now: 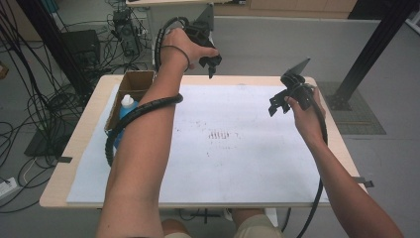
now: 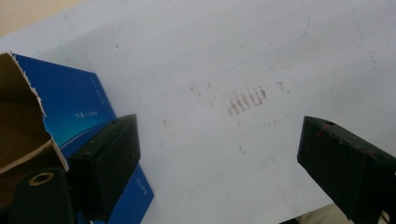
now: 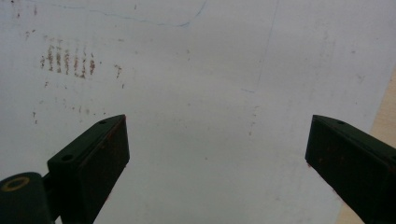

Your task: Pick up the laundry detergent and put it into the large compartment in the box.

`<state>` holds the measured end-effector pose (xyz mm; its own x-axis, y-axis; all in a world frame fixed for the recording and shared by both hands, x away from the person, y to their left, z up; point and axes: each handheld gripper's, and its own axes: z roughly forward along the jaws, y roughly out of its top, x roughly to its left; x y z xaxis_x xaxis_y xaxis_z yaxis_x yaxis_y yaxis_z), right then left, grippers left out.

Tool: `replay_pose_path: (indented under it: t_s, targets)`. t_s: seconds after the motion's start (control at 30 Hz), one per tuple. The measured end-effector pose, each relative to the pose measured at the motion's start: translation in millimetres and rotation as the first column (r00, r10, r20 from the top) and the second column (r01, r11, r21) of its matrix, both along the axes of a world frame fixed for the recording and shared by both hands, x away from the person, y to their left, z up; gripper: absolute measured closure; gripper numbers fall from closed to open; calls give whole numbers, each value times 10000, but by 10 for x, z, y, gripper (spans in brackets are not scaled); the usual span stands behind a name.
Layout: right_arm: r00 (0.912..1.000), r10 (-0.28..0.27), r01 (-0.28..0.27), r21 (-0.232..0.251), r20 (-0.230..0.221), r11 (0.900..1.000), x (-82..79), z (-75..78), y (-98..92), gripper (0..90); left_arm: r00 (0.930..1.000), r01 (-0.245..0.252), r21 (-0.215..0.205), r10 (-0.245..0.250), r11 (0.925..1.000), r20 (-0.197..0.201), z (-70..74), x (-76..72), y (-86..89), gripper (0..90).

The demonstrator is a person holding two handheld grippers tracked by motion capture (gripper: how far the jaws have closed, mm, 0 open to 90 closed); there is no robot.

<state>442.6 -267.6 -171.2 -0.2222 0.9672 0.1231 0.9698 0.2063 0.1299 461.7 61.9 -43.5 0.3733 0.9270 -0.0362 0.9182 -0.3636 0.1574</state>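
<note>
The open cardboard box (image 1: 132, 88) sits at the surface's (image 1: 237, 163) far left corner, long axis along the left edge, a blue bottle (image 1: 125, 110) standing inside. The left gripper (image 1: 210, 63) hovers just right of it, fingers apart and empty, clearly nearer. The right gripper (image 1: 278, 103), also spread wide, hangs near the far right corner.

High view looks forward and down over the whole desk (image 1: 89, 134). Both gripper views look close down at its white sheet (image 2: 196, 56), sharing the brown smudge marks (image 3: 67, 60).
</note>
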Motion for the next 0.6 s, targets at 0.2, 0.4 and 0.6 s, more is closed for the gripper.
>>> replay_pose_path:
  t_s: [0.2, 0.4, 0.6]
  targets:
    - [10000, 7, -7, 2, 7, 10000, -5, 12, 0, 65, 10000, 53, -4, -53, 10000, -58, -10, 13, -16, 135]
    - [10000, -15, 15, -5, -16, 10000, -1, 13, -3, 65, 9999, 80, -83, -81, 9999, -67, -16, 22, -36, 135]
    - [10000, -25, 25, -14, -14, 10000, -4, 16, -13, 64, 9999, 127, -105, -128, 9999, -98, -37, 34, -46, 135]
